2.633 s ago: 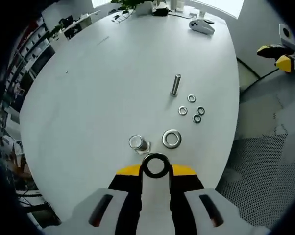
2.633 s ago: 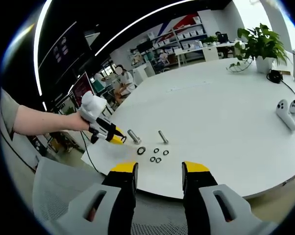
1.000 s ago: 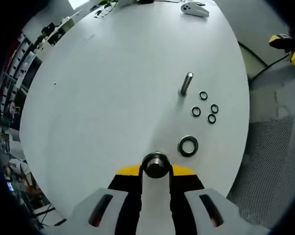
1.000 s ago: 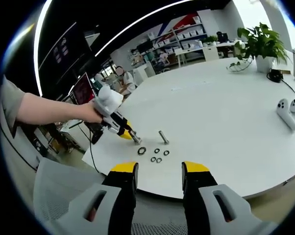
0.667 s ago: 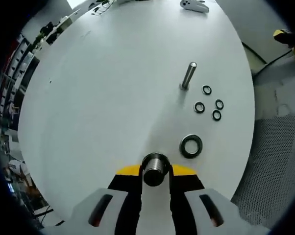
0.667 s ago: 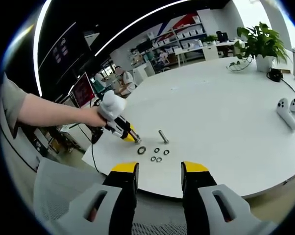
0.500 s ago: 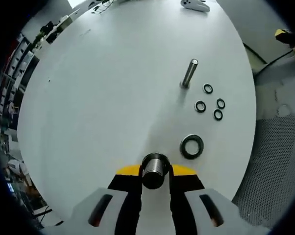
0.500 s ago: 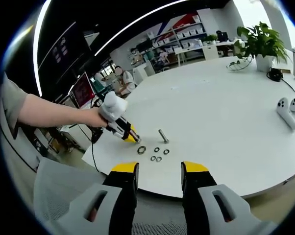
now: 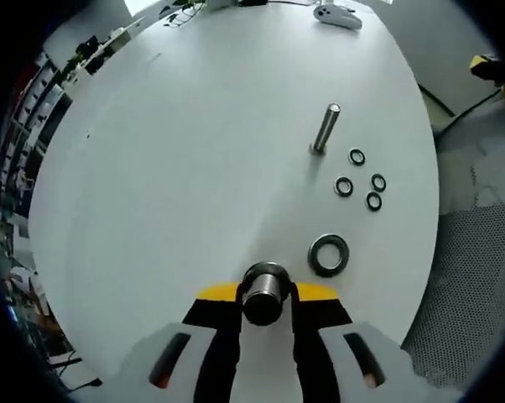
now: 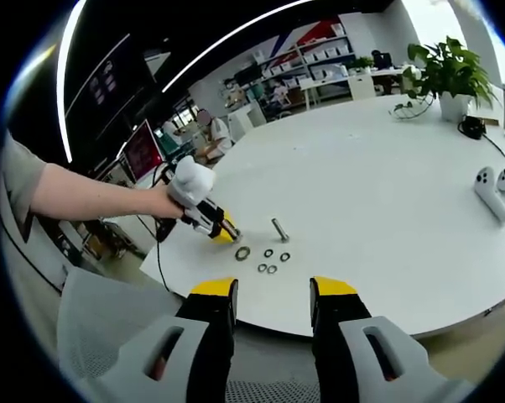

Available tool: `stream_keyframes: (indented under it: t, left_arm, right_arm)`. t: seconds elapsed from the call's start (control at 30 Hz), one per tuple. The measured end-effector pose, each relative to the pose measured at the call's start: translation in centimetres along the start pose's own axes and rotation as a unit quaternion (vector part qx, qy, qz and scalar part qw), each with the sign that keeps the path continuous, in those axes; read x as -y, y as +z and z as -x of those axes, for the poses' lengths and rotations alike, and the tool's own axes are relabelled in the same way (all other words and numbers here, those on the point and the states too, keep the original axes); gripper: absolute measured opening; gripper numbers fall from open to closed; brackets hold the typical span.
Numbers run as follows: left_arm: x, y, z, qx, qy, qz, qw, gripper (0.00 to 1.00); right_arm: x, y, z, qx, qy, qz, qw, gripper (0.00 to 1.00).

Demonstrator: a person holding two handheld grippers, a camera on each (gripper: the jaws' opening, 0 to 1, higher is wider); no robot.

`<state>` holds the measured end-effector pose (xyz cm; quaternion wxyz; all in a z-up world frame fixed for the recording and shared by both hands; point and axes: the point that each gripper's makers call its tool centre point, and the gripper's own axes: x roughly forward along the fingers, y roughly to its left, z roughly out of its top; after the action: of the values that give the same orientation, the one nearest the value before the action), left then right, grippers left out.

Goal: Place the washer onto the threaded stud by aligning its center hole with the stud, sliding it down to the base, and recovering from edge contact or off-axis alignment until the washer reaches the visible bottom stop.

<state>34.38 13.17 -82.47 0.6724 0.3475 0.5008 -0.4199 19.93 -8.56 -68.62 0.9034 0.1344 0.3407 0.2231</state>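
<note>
1. In the left gripper view, the left gripper (image 9: 266, 295) has its jaws clamped together on a bolt (image 9: 265, 291), seen end-on as a round grey metal face at 6 o'clock.
2. The large washer (image 9: 329, 254) lies flat on the white table (image 9: 177, 168) near the bolt, at about 1 o'clock from it; the two do not touch.
3. A second bolt, the stud (image 9: 324, 128), stands upright on the table at about 1 o'clock of the view centre, well apart from the large washer.
4. Four small rings (image 9: 360, 179) lie in a loose cluster between the stud and the washer, at roughly 5 o'clock from the stud's base.
5. A white controller (image 9: 338, 15) lies at the far table edge, near 12 o'clock.
6. In the right gripper view, the right gripper (image 10: 271, 295) hangs off the near table edge over grey floor, jaws apart, nothing between them.
7. There the left gripper (image 10: 212, 227) reaches in from 9 o'clock, held by a hand (image 10: 160, 201), its yellow tip low over the table just beside the washer (image 10: 242, 253).
8. The stud (image 10: 278, 230) stands just at 2 o'clock from the washer, and the rings (image 10: 272, 261) lie at 4 o'clock from it.
9. Two controllers (image 10: 494, 192) rest at 3 o'clock, and a potted plant (image 10: 444, 77) stands at 2 o'clock.
</note>
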Motion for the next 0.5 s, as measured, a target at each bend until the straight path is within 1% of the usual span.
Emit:
stream_keyframes:
  t: [0.07,0.13,0.17,0.23,0.3,0.4,0.47,0.5]
  left_arm:
    - [0.1,-0.2,0.1,0.004,0.004,0.007,1.0000,0.31]
    - [0.4,-0.2,0.3,0.018,0.001,0.026,0.9995,0.30]
    - [0.5,-0.1,0.5,0.030,0.001,0.042,0.9986,0.30]
    - [0.5,-0.1,0.8,0.047,0.003,0.060,0.9971,0.30]
    - [0.8,-0.3,1.2,0.058,0.002,0.077,0.9954,0.31]
    - [1.0,-0.5,1.8,0.072,0.004,0.090,0.9934,0.31]
    - [1.3,-0.5,2.4,0.087,0.005,0.104,0.9908,0.31]
    - [1.5,-0.5,2.6,0.096,0.003,0.117,0.9885,0.31]
  right_arm:
    - [0.0,-0.1,0.0,-0.002,-0.001,0.000,1.0000,0.37]
    - [0.0,-0.1,0.0,-0.003,-0.001,0.001,1.0000,0.37]
    - [0.0,-0.1,0.0,-0.003,-0.001,0.001,1.0000,0.37]
    - [0.0,-0.2,0.0,-0.005,-0.002,0.001,1.0000,0.37]
    - [0.0,-0.2,0.0,-0.005,-0.002,0.001,1.0000,0.37]
    - [0.1,-0.2,0.0,-0.006,-0.004,0.002,1.0000,0.37]
    - [0.1,-0.3,0.0,-0.010,-0.005,0.005,0.9999,0.37]
    - [0.1,-0.4,0.0,-0.011,-0.006,0.006,0.9999,0.37]
